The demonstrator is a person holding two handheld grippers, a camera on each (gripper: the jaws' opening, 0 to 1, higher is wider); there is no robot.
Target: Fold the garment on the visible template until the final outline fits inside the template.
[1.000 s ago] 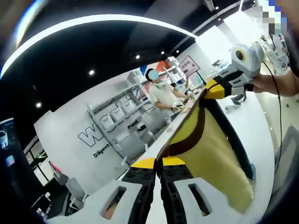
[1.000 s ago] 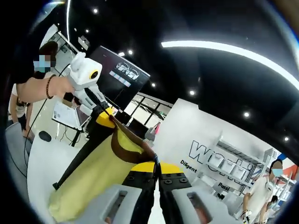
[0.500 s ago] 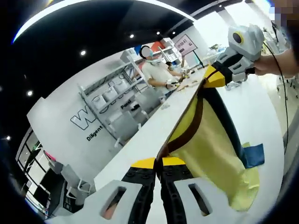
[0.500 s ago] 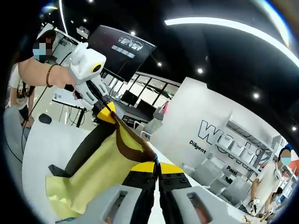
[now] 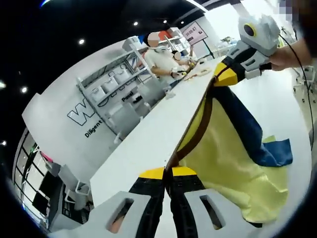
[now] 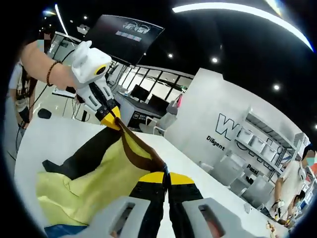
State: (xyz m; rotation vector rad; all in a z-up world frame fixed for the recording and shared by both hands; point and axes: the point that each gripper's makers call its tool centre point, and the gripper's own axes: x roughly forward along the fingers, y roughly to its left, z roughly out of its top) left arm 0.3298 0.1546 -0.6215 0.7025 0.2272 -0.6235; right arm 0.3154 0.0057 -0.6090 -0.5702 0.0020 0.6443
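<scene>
A yellow garment (image 5: 228, 163) with a brown band (image 5: 195, 134) along its top edge and a dark blue part (image 5: 247, 134) hangs stretched between both grippers over a white table (image 5: 143, 148). My left gripper (image 5: 168, 171) is shut on one end of the brown band. My right gripper (image 5: 218, 79) holds the other end, at the upper right of the left gripper view. In the right gripper view, my right gripper (image 6: 166, 174) is shut on the brown band (image 6: 136, 148), and the left gripper (image 6: 115, 118) pinches the far end. The yellow cloth (image 6: 84, 193) sags onto the table.
A person's hand (image 5: 292, 54) holds the right gripper; a hand with a bracelet (image 6: 49, 74) holds the left one. A person (image 5: 161, 57) stands at the table's far end. Shelves (image 5: 114, 89) and a lettered white wall (image 6: 233, 134) stand behind, with a dark screen (image 6: 129, 34) farther off.
Both grippers have come down toward the table, still shut on the brown band. More of the yellow and blue cloth now lies on the white surface.
</scene>
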